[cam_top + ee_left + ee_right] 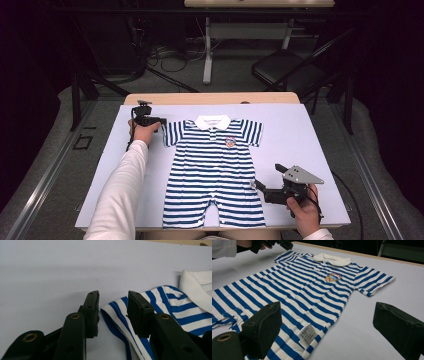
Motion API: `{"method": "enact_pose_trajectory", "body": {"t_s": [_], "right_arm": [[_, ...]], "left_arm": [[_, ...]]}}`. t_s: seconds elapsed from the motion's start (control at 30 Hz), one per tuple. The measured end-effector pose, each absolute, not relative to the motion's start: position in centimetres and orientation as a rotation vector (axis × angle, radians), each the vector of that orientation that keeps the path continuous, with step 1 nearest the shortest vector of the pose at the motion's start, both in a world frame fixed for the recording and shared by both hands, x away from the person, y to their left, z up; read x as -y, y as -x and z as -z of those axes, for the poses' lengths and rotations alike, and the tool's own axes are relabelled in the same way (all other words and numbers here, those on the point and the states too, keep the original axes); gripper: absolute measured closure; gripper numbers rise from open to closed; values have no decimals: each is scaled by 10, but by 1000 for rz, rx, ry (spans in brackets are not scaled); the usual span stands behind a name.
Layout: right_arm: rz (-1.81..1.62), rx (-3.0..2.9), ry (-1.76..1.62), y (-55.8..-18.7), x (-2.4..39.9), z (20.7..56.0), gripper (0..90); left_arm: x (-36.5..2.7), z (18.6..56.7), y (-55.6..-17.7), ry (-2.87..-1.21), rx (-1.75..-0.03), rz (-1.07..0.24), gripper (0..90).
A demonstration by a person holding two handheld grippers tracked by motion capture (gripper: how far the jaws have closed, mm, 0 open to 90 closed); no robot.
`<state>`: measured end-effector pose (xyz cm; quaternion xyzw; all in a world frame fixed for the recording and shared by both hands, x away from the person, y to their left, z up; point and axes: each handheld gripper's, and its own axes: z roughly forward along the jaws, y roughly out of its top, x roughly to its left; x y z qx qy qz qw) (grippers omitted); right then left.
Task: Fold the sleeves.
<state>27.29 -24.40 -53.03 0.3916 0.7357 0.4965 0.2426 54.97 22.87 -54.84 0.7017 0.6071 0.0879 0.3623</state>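
A blue-and-white striped romper (214, 167) lies flat, front side up, in the middle of a pale sheet (310, 135) covering the table, its white collar (212, 121) toward the far edge and its legs toward the person. The left gripper (161, 121) sits at the garment's left sleeve (172, 132); in the left gripper view its jaws stand either side of the sleeve's hemmed edge (113, 312), with a gap visible between each pad and the cloth, so the tool is not yet clamped on the fabric. The right gripper (259, 185) rests low on the sheet beside the romper's right side seam, near the hip. In the right gripper view its jaws are spread wide and hold nothing, one jaw over the striped cloth and the other over bare sheet, with a small white care label (306, 335) at the seam between them. A printed badge (331, 277) shows on the chest.
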Motion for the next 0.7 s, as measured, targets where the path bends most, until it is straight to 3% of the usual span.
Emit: {"method": "enact_pose_trajectory", "body": {"t_s": [0.7], "right_arm": [[-1356, -2022, -1053, -273, 243, 530, 85]], "left_arm": [[-226, 556, -552, -1814, -1562, -213, 774]]}}
